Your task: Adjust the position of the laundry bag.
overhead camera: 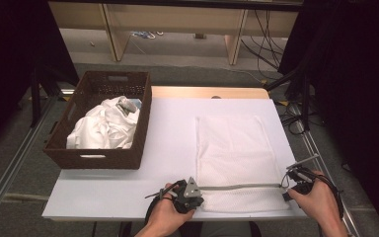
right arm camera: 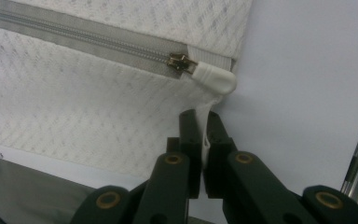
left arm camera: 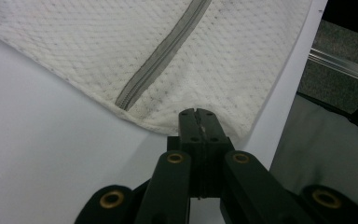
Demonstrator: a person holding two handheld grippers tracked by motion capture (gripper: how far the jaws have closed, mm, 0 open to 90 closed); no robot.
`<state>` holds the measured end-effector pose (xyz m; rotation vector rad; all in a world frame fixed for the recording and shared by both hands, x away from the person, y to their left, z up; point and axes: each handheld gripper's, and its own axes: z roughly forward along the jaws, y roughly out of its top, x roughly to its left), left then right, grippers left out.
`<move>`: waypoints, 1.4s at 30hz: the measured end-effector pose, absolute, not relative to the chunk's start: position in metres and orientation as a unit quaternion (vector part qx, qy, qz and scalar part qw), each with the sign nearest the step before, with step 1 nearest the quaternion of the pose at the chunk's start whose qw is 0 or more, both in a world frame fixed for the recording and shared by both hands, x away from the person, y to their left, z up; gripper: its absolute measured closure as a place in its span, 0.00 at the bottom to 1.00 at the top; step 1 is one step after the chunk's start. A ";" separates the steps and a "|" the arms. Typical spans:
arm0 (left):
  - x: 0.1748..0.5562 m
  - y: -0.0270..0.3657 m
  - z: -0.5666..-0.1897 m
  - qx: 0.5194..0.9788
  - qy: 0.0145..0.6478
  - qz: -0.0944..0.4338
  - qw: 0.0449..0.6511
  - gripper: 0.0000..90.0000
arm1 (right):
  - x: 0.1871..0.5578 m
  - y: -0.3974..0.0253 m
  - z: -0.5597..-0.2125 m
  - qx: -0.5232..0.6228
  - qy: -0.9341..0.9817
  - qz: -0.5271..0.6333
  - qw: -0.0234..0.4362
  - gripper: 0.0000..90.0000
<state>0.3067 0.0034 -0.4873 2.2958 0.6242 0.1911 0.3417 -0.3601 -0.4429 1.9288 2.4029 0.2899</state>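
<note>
The flat white rectangular table top (overhead camera: 172, 148) sat w/ a strip of pale wood (overhead camera: 209, 92) showing along its far edge. On its left side, overhanging the left edge a bit, stood a dark brown woven rectangular basket (overhead camera: 128, 160) w/ cut-out handles, holding crumpled white cloth. On the right half lay a white mesh zip-up laundry bag (overhead camera: 234, 143), spread flat, long side running front to back, near edge close to the table's front edge. Its grey zip (overhead camera: 239, 186) ran across the near end, approx. parallel to the front edge. Basket & bag lay well apart, bare white surface between.
</note>
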 end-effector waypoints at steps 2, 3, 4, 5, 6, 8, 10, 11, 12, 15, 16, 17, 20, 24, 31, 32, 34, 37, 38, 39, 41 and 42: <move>0.305 0.005 -0.486 0.891 0.248 0.072 0.373 1.00 | 0.341 -0.359 -0.441 0.630 0.771 0.087 0.010 0.99; 0.305 0.005 -0.486 0.891 0.248 0.072 0.373 1.00 | 0.341 -0.359 -0.441 0.630 0.771 0.087 0.010 0.99; 0.305 0.006 -0.484 0.888 0.250 0.075 0.378 1.00 | 0.342 -0.361 -0.441 0.614 0.784 0.089 0.016 0.99; 0.306 0.006 -0.483 0.887 0.243 0.075 0.387 1.00 | 0.342 -0.361 -0.441 0.617 0.782 0.088 0.015 0.99; 0.305 0.006 -0.481 0.884 0.240 0.075 0.394 1.00 | 0.342 -0.360 -0.441 0.620 0.779 0.087 0.013 0.99; 0.305 0.004 -0.479 0.883 0.230 0.075 0.403 0.87 | 0.341 -0.359 -0.440 0.626 0.775 0.083 0.008 0.99; 0.304 0.002 -0.479 0.883 0.220 0.081 0.407 0.68 | 0.342 -0.359 -0.440 0.626 0.775 0.083 0.008 0.99; 0.304 0.000 -0.479 0.884 0.215 0.084 0.406 0.63 | 0.341 -0.359 -0.440 0.628 0.774 0.083 0.008 0.99; 0.304 -0.001 -0.481 0.884 0.213 0.083 0.407 0.60 | 0.341 -0.359 -0.440 0.628 0.774 0.083 0.008 0.99; 0.304 -0.004 -0.485 0.891 0.199 0.087 0.400 0.53 | 0.341 -0.359 -0.440 0.628 0.774 0.082 0.008 0.99; 0.305 -0.005 -0.487 0.894 0.194 0.088 0.394 0.53 | 0.341 -0.358 -0.441 0.628 0.774 0.082 0.007 0.99; 0.305 -0.006 -0.490 0.898 0.187 0.084 0.390 0.54 | 0.341 -0.358 -0.441 0.628 0.774 0.082 0.007 0.99; 0.306 -0.006 -0.492 0.899 0.182 0.075 0.391 0.68 | 0.342 -0.358 -0.441 0.628 0.774 0.081 0.007 0.99; 0.308 -0.005 -0.490 0.902 0.186 0.073 0.383 0.85 | 0.342 -0.358 -0.441 0.626 0.776 0.079 0.007 0.99; 0.311 0.003 -0.485 0.900 0.218 0.065 0.371 0.98 | 0.341 -0.355 -0.441 0.603 0.792 0.090 0.016 0.99; 0.311 0.007 -0.484 0.902 0.219 0.065 0.367 0.98 | 0.341 -0.349 -0.440 0.611 0.786 0.089 0.012 0.99; 0.311 0.012 -0.482 0.903 0.223 0.072 0.361 0.98 | 0.340 -0.344 -0.440 0.607 0.789 0.088 0.009 0.99; 0.310 0.016 -0.481 0.903 0.226 0.072 0.358 0.98 | 0.340 -0.338 -0.441 0.599 0.795 0.092 0.013 0.99; 0.309 0.021 -0.480 0.903 0.225 0.075 0.357 0.98 | 0.340 -0.333 -0.440 0.589 0.804 0.086 0.010 0.99; 0.308 0.023 -0.478 0.904 0.227 0.074 0.355 0.98 | 0.339 -0.329 -0.440 0.589 0.804 0.085 0.013 0.99; 0.308 0.029 -0.477 0.903 0.233 0.074 0.355 0.98 | 0.340 -0.325 -0.440 0.569 0.818 0.081 0.007 0.99; 0.308 0.033 -0.477 0.904 0.232 0.076 0.352 0.98 | 0.339 -0.322 -0.440 0.564 0.821 0.084 0.006 0.99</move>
